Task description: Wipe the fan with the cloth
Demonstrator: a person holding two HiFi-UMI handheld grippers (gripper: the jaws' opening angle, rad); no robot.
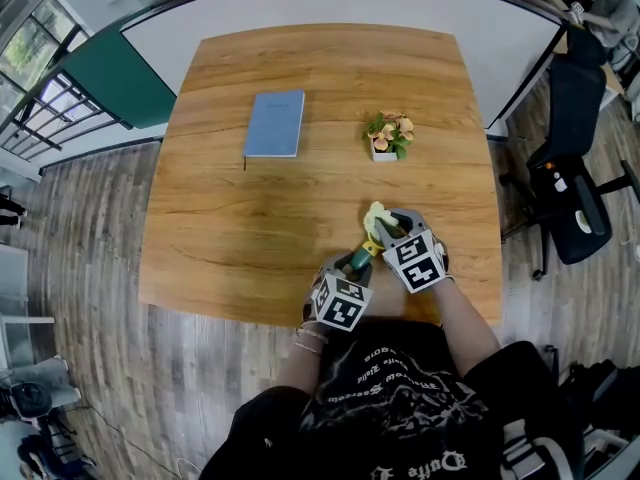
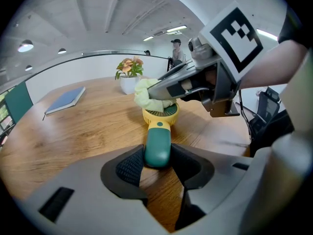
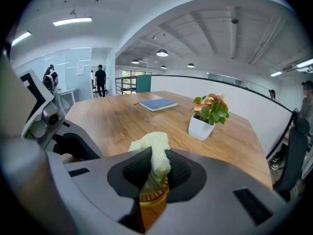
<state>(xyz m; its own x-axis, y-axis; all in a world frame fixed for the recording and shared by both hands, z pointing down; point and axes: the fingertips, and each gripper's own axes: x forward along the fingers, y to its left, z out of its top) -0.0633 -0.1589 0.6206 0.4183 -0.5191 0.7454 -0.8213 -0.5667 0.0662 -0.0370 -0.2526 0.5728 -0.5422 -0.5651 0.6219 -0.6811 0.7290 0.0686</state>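
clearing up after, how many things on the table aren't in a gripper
2: blue notebook far left, potted plant far right. The left gripper and right gripper may hide something small.

Wooden desk (image 1: 230,238) before me. Blue notebook (image 1: 274,123) lies flat at 11 o'clock, small potted plant (image 1: 388,136) stands at 2. Near my edge at 5, the fan (image 1: 358,260).

Fan (image 2: 158,140): handheld, green handle, yellow grilled head; lying on desk (image 2: 73,131), handle sitting clamped in left tool (image 2: 158,161). Cloth (image 3: 155,153): pale yellow, crumpled; hanging pinched in right tool (image 3: 155,173), touching fan head.
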